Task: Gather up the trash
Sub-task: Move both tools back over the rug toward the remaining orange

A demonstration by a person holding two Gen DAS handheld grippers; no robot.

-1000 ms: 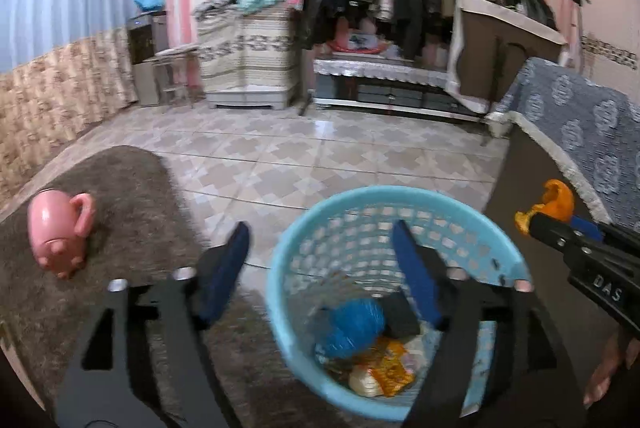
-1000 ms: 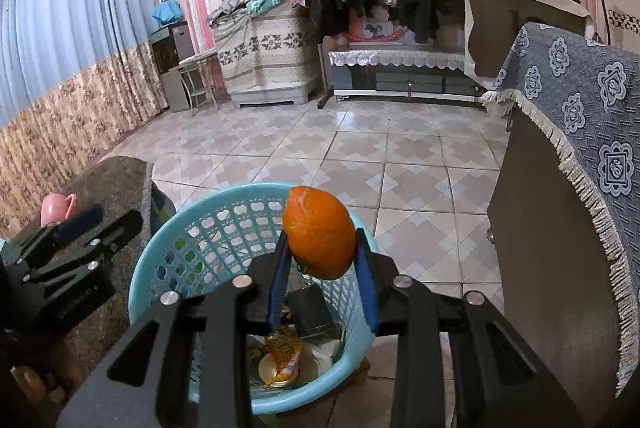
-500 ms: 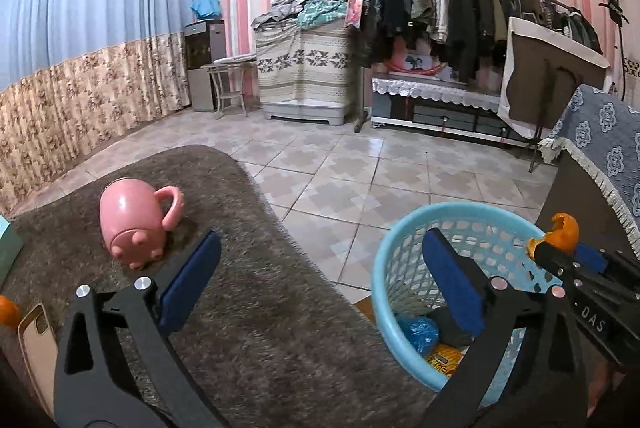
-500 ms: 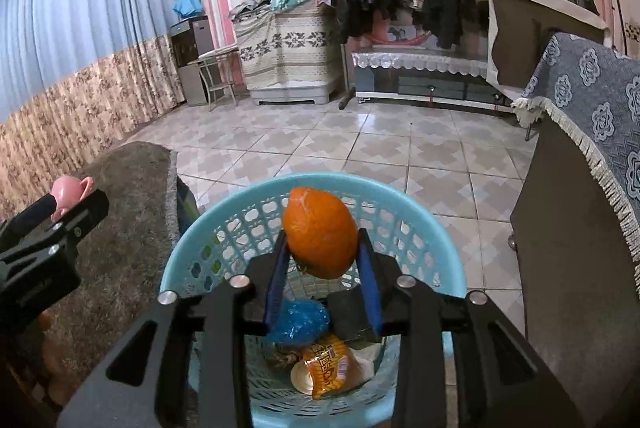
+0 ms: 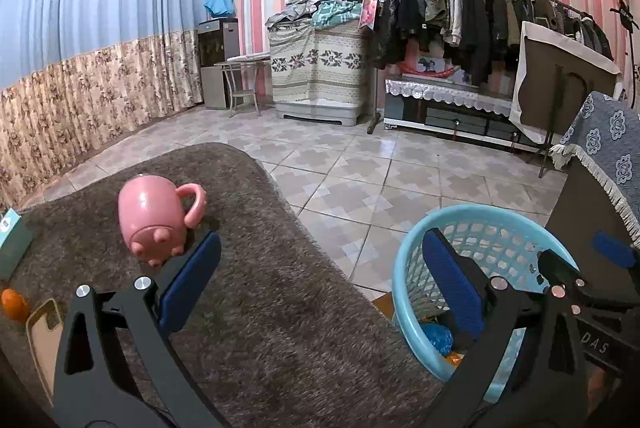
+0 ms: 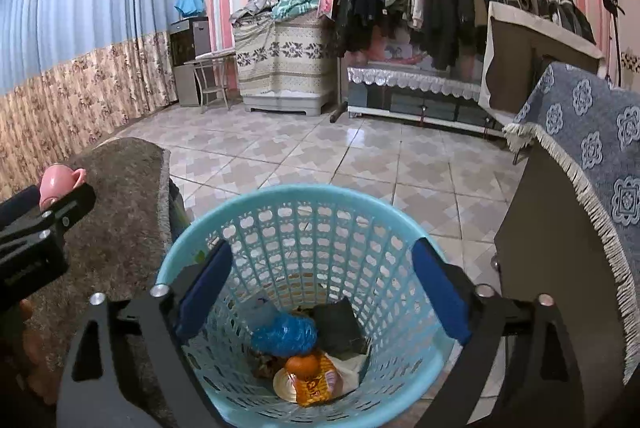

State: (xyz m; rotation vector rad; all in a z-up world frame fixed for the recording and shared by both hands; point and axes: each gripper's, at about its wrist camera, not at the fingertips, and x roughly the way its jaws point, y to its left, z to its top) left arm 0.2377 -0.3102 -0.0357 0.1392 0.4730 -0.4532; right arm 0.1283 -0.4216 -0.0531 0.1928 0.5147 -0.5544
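Left wrist view: hovering over a brown shaggy rug (image 5: 280, 328), left gripper (image 5: 320, 288) spread wide with nothing between its blue pads; lying on its side at ten o'clock, a pink pig mug (image 5: 154, 214); peeking in at nine o'clock, a small orange object (image 5: 14, 304); sitting at four o'clock on the tiled floor, a blue laundry basket (image 5: 404, 292). Right wrist view: hanging above the basket (image 6: 304, 196), right gripper (image 6: 320, 292) opening with nothing between its pads; resting at six o'clock on the basket's bottom, an orange (image 6: 302, 366) among a blue bag (image 6: 284, 336), a dark wrapper (image 6: 340, 324) and a yellow packet (image 6: 316, 386).
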